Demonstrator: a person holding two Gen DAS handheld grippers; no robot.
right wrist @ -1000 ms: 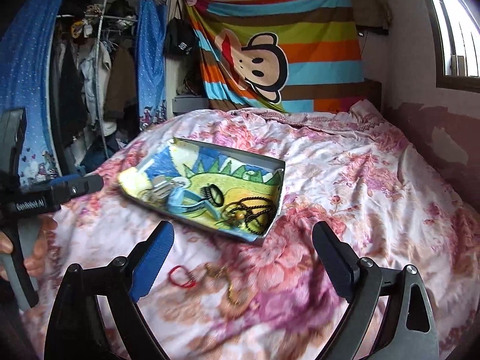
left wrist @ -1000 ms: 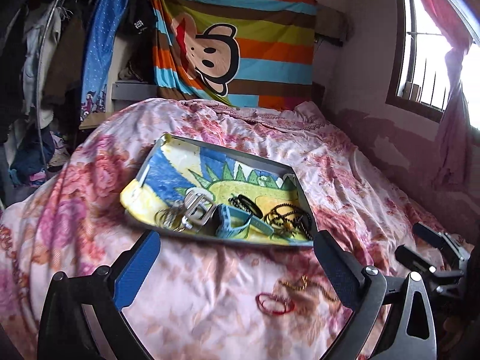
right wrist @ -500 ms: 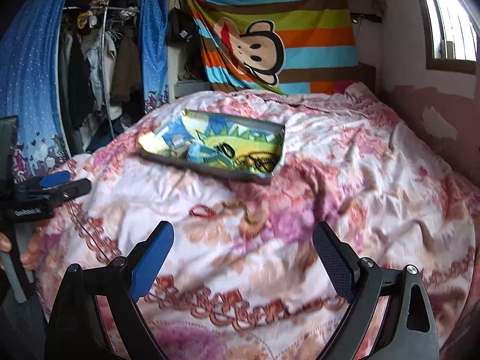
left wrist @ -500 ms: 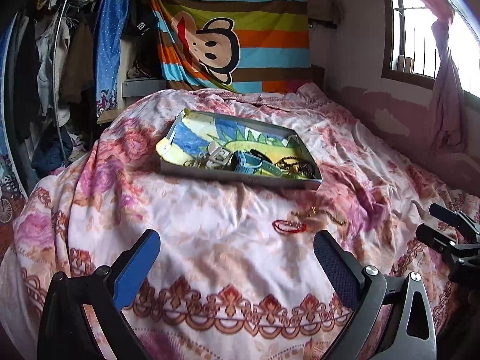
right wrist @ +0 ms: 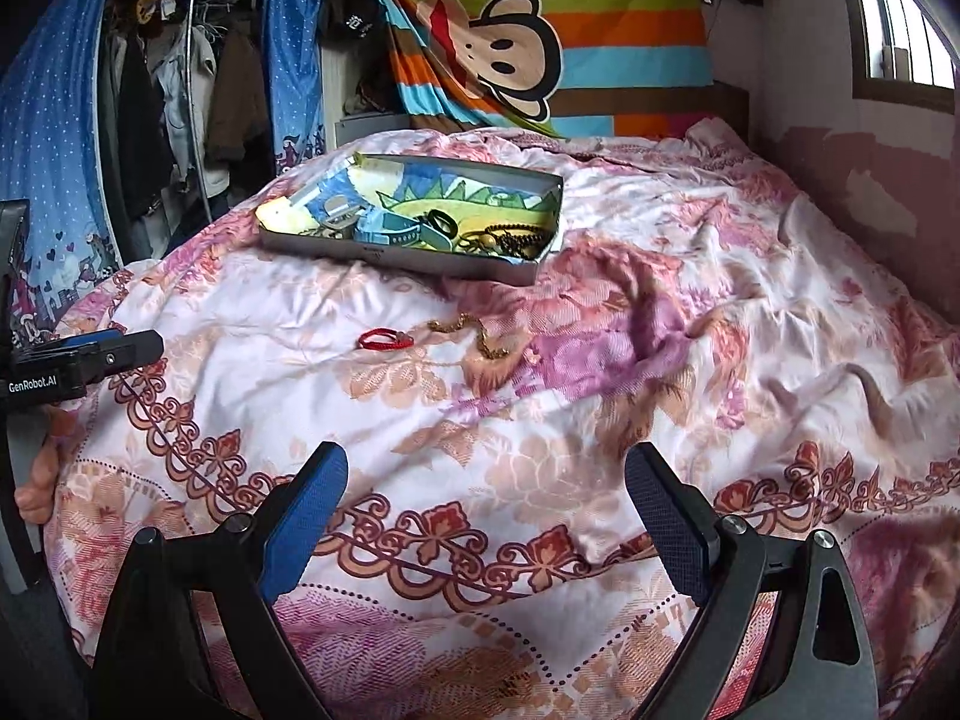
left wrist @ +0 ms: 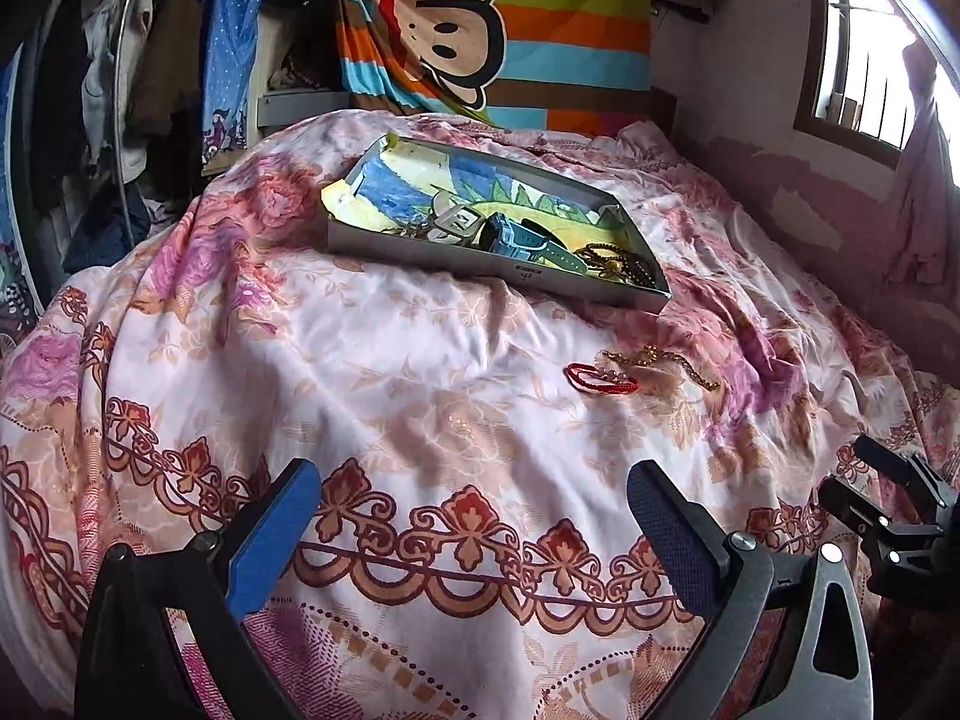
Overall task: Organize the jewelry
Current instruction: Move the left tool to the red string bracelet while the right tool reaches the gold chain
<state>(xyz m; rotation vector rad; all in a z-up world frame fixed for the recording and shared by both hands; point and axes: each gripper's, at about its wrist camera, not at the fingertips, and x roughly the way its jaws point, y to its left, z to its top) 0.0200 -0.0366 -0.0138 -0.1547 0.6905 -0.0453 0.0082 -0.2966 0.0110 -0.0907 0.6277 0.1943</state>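
At the bed's foot, both the left gripper (left wrist: 474,528) and right gripper (right wrist: 486,510) hang spread and empty, so fetching the red bracelet (left wrist: 600,378) and gold chain (left wrist: 672,360) at one o'clock, just short of the tray (left wrist: 480,267), seems next.

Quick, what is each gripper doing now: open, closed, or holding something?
Left gripper: open, holding nothing, above the pink floral bedspread.
Right gripper: open, holding nothing.
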